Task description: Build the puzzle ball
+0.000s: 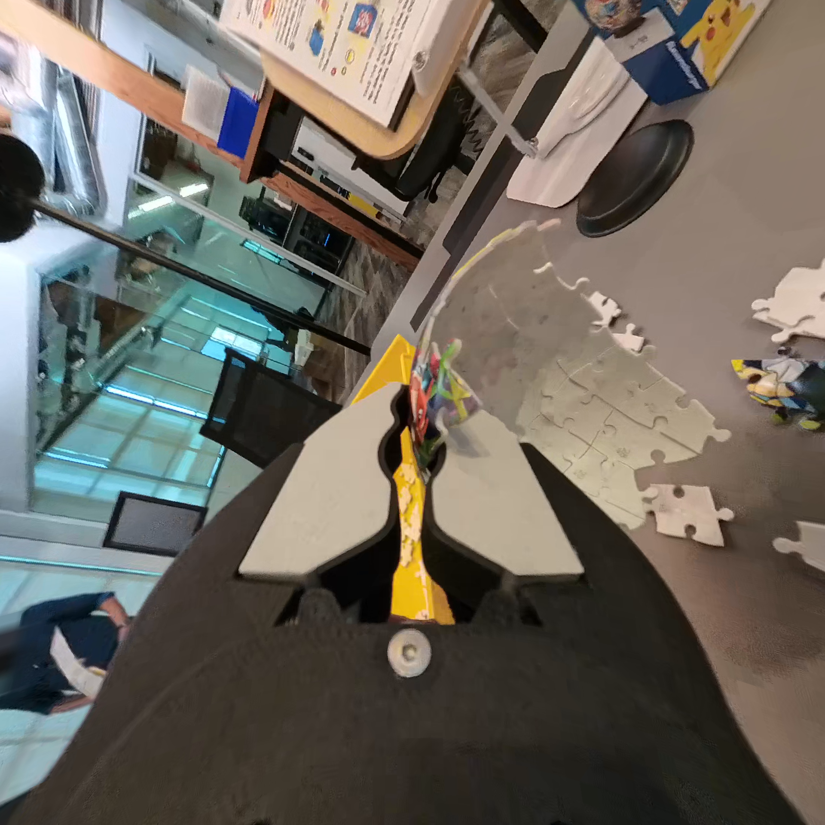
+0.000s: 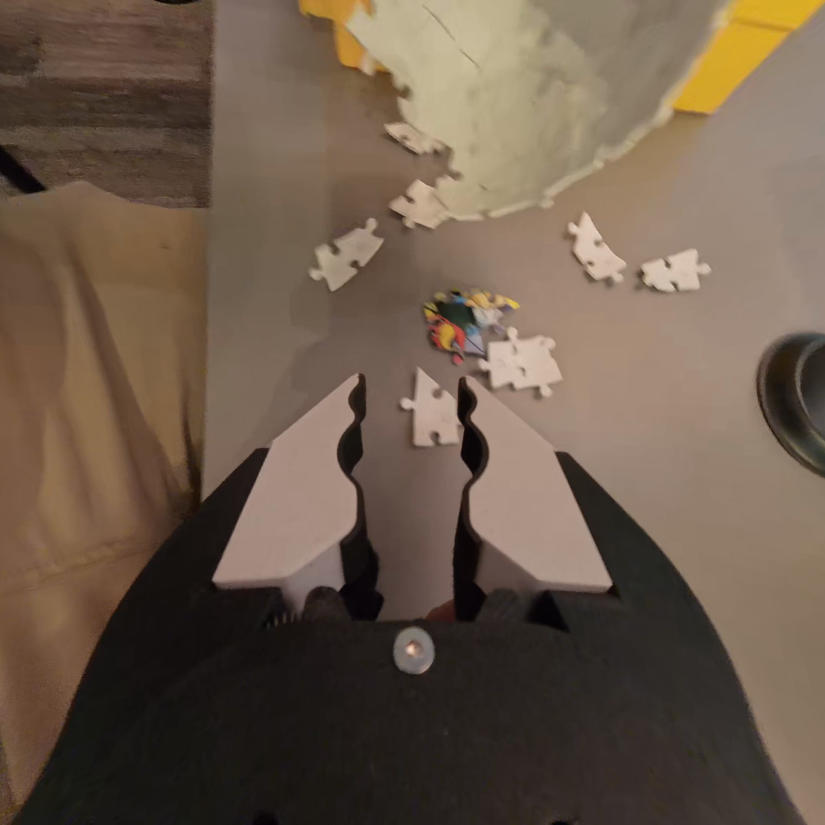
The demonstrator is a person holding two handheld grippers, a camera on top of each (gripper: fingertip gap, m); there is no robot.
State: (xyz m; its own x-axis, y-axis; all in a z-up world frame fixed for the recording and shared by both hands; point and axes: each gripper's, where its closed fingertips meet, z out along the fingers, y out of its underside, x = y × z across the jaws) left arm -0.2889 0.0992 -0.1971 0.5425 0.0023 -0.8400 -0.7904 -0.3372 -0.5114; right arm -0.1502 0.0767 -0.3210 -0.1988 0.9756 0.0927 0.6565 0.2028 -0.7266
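Left gripper [image 1: 424, 424], near the middle of the left wrist view — clenched on the rim of the half-built puzzle ball [image 1: 527, 339]. Ball shell curving away toward 1 o'clock, grey inside showing, bright picture side at the pinched edge. Yellow box [image 1: 413, 576] just behind the fingers. A loose white piece [image 1: 689, 513] at 3 o'clock, near the shell's lower edge. A colourful clump of pieces [image 1: 785, 393] farther right. Black round stand [image 1: 634, 178] at 1 o'clock, well apart from the shell. White stand [image 1: 576, 129] beside it, and a blue and yellow box [image 1: 683, 49] at the far corner of the grey table [image 1: 736, 625].

Right gripper [image 2: 413, 388], low over the table — released, fingers spread with a clear gap. One white piece [image 2: 431, 415] lying flat between the tips, touching neither as far as can be seen. Joined white pieces [image 2: 522, 361] at 1 o'clock, just beside it. Colourful clump [image 2: 464, 321] past those. More white pieces [image 2: 346, 259] scattered toward 11 and 1 o'clock. Ball shell [image 2: 513, 89] far off at 12 o'clock. Tan cloth [image 2: 89, 357] at 9 o'clock.
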